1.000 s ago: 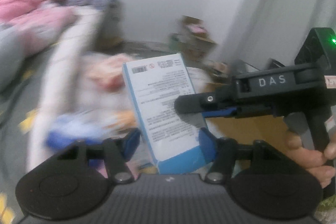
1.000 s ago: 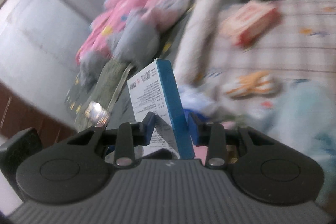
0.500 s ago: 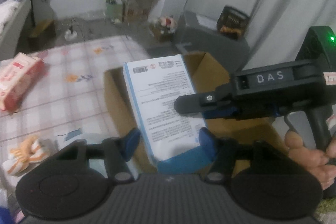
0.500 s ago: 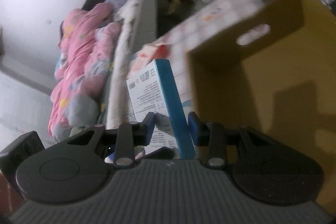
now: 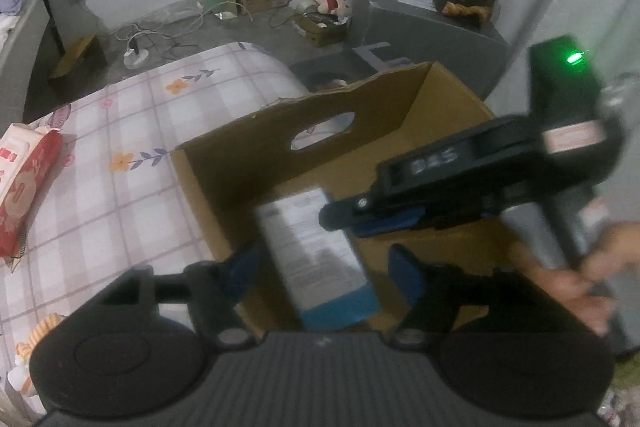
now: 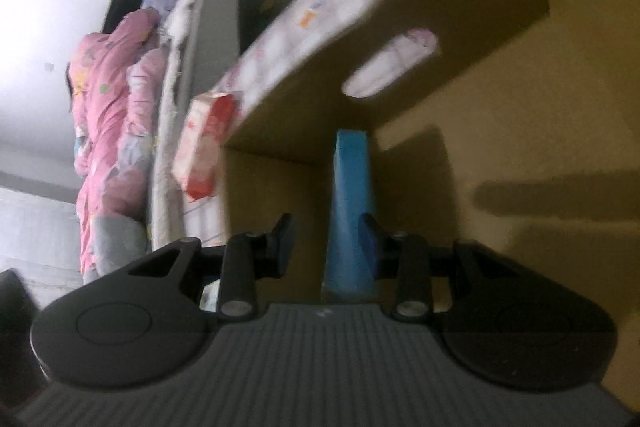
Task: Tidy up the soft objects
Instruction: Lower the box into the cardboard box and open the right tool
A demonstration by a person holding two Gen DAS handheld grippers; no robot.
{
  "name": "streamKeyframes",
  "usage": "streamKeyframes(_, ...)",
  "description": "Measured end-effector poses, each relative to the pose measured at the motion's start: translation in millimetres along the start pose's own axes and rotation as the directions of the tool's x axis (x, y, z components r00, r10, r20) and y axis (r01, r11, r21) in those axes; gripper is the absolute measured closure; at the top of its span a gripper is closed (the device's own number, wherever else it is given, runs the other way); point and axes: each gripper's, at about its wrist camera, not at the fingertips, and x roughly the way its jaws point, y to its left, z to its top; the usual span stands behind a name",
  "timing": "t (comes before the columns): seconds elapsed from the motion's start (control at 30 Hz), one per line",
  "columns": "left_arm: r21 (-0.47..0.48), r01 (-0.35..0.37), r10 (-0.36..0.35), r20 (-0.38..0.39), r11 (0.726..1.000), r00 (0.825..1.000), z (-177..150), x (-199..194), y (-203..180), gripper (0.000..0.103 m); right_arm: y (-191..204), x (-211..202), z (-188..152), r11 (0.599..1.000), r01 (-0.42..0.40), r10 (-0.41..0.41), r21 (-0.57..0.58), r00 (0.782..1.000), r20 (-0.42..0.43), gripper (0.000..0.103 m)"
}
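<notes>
Item one: the blue-and-white carton point(image 5: 316, 259), which we are lowering into the open cardboard box point(image 5: 256, 147) at the centre of the left wrist view, its printed white face turned up and its blue end nearest the camera. Our left hand-held gripper point(image 5: 322, 267) is opening its jaws; the carton is sitting between the blue pads point(image 5: 404, 273) with a clear gap on the right side, so nothing is being pressed there. Our right hand-held gripper point(image 5: 352, 223) is reaching in from the right of that frame and overlapping the carton's upper right corner. In the right wrist view the carton point(image 6: 350, 203) is showing edge-on as a blue strip, lying against the right pad while the left pad is standing apart from it; whether that right hand-held gripper point(image 6: 326, 243) is truly gripping we cannot tell. Item two: the red-and-white soft pack point(image 5: 24, 187), lying on the checked floral bed cover point(image 5: 120, 131) at the left edge, well apart from the box. Item three: the pink bedding point(image 6: 108, 115), piling up at the left of the right wrist view. A hand point(image 5: 576, 279) is holding the right tool's handle at the right edge.
</notes>
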Motion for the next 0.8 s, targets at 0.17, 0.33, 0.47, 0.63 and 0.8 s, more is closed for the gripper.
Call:
streamKeyframes(0.17, -0.003, 0.01, -0.01, 0.024, 1.0, 1.0, -1.9, -17.6, 3.9, 0.024, -17.9, 12.1, -0.2, 0.999, 0.034, -0.034, 0.034, 0.999, 0.012, 0.069)
streamKeyframes(0.33, -0.009, 0.007, -0.007, 0.05, 1.0, 0.999, -6.6, -41.4, 13.8, 0.019, -21.6, 11.7, -10.1, 0.997, 0.068, -0.069, 0.049, 0.997, 0.023, 0.069)
streamKeyframes(0.47, -0.025, -0.025, 0.027, 0.076, 0.999, 0.997, -16.4, -61.2, 28.2, 0.016, -23.1, 28.2, -16.6, 0.994, 0.1, -0.099, 0.052, 0.995, -0.007, 0.071)
streamKeyframes(0.63, -0.089, -0.013, 0.018, 0.055, 0.996, 0.998, -39.9, -79.7, 55.9, 0.015, -24.9, 49.7, -21.1, 0.987, 0.153, -0.152, 0.038, 0.988, -0.04, 0.085)
streamKeyframes(0.8, -0.121, -0.038, 0.046, 0.064, 0.992, 0.997, -72.7, -97.9, 78.6, 0.014, -10.5, 63.0, -15.2, 0.989, 0.148, -0.148, -0.015, 0.988, -0.032, 0.086)
